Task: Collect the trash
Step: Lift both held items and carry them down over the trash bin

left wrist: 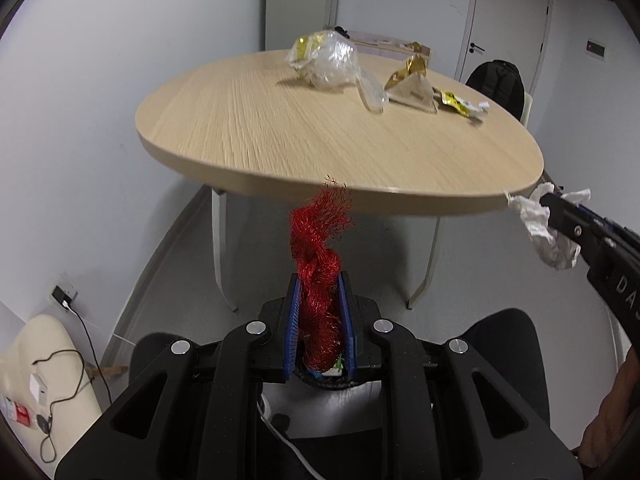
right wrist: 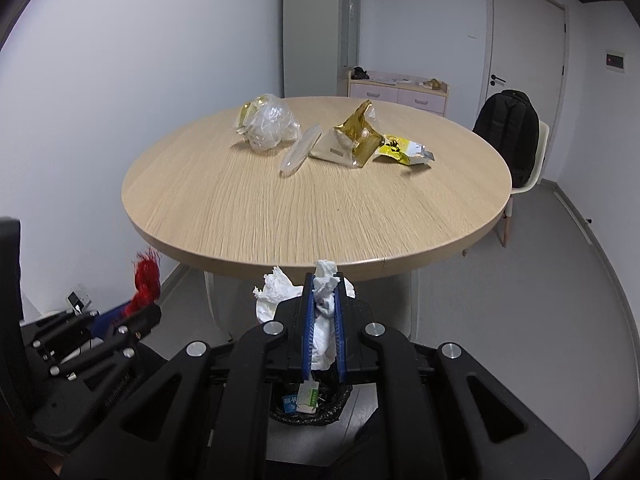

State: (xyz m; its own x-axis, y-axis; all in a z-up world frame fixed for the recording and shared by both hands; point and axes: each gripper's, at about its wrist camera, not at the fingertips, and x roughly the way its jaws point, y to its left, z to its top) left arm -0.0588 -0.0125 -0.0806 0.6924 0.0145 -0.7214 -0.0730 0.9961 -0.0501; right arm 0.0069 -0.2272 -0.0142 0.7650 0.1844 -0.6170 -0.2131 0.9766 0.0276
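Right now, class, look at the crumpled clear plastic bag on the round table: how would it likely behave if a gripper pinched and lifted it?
The clear plastic bag looks thin and crumpled, so it would probably flop and deform rather than hold shape. It seems light for its bulk. Its glossy film may slip between fingers, and the gold wrapper tucked against it might drag along.

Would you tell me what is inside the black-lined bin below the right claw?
The bin holds a small green-and-white carton and a blue-printed wrapper. The right claw and its white tissue cover most of the opening, so anything deeper is hidden.
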